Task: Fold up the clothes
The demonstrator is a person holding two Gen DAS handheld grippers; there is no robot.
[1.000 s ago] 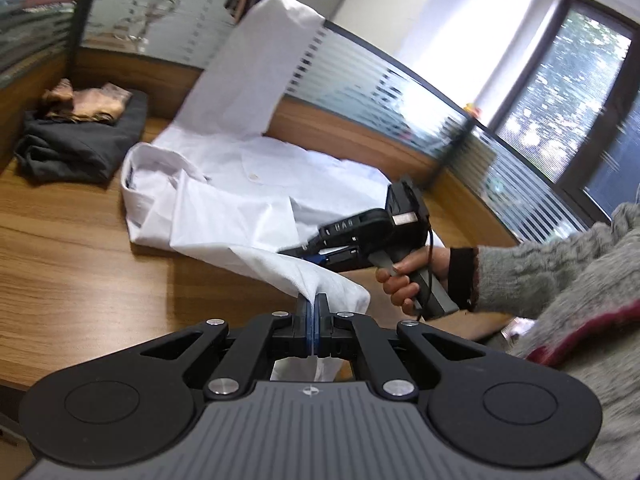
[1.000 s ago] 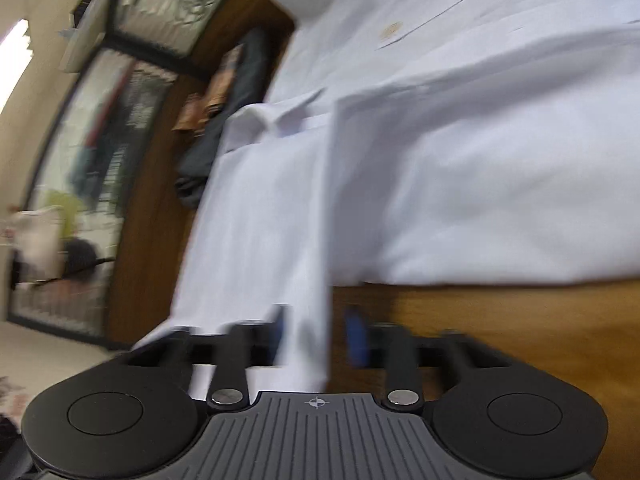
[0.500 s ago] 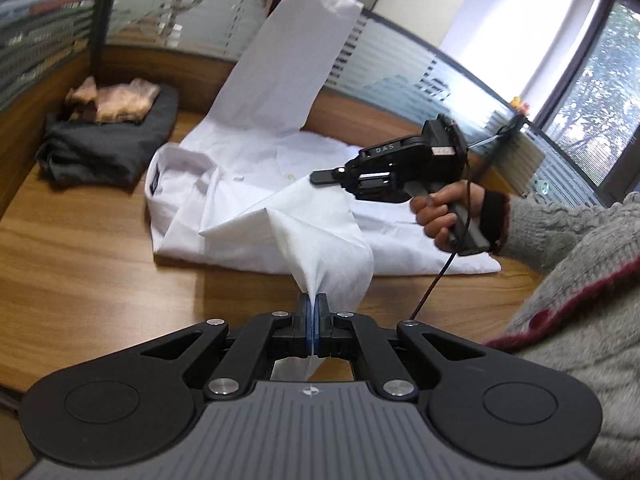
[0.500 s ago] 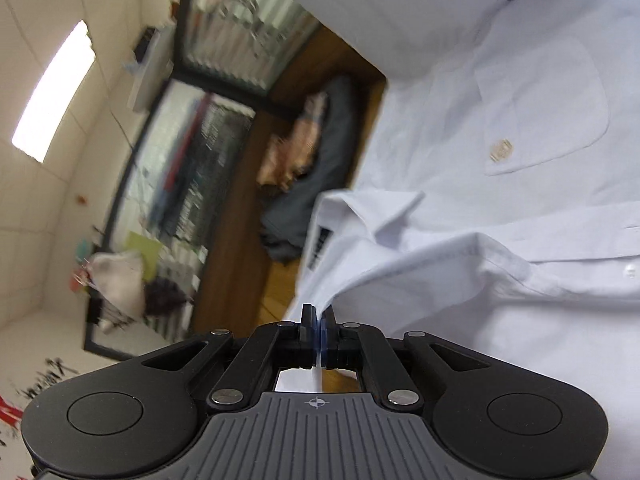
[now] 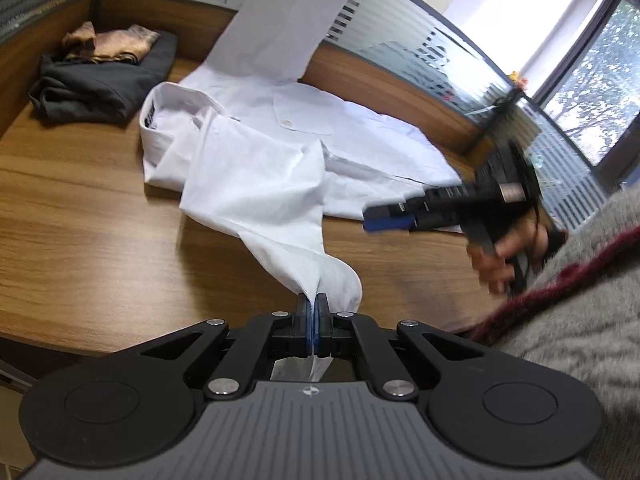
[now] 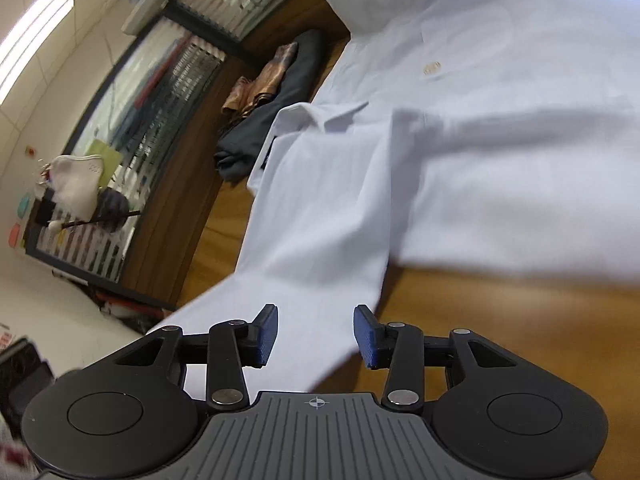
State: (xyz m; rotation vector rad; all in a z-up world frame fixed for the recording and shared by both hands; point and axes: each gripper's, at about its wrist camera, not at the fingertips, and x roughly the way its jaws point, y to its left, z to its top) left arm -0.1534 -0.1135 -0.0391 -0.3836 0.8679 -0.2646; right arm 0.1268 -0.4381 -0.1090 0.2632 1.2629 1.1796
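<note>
Down at the bottom centre of the left wrist view, the left tongs (image 5: 312, 312) are clamped tight on a pinch of white sleeve, the blue pads pressed together with cloth bunched above and a scrap hanging below them. From that pinch the sleeve runs up and to the left to the white shirt (image 5: 280, 148), which lies spread across the middle of the wooden worktop (image 5: 80, 248), collar toward the left and a buttoned chest pocket facing up. Its other sleeve climbs the striped glass partition (image 5: 400, 36) at the top centre of the frame. At the right middle of this view the right tongs (image 5: 386, 220) appear blurred, carried in a hand (image 5: 504, 256) with a grey knitted cuff edged in dark red. In the right wrist view the right tongs (image 6: 315, 334) sit at the lower centre with the jaws opening; a band of the shirt (image 6: 460, 168) shows in the gap, and the pads are not pressing it. Beyond the collar, in the upper left of the left wrist view, a folded dark garment (image 5: 100, 84) rests on the worktop with a tan patterned cloth (image 5: 108, 42) on top.
</note>
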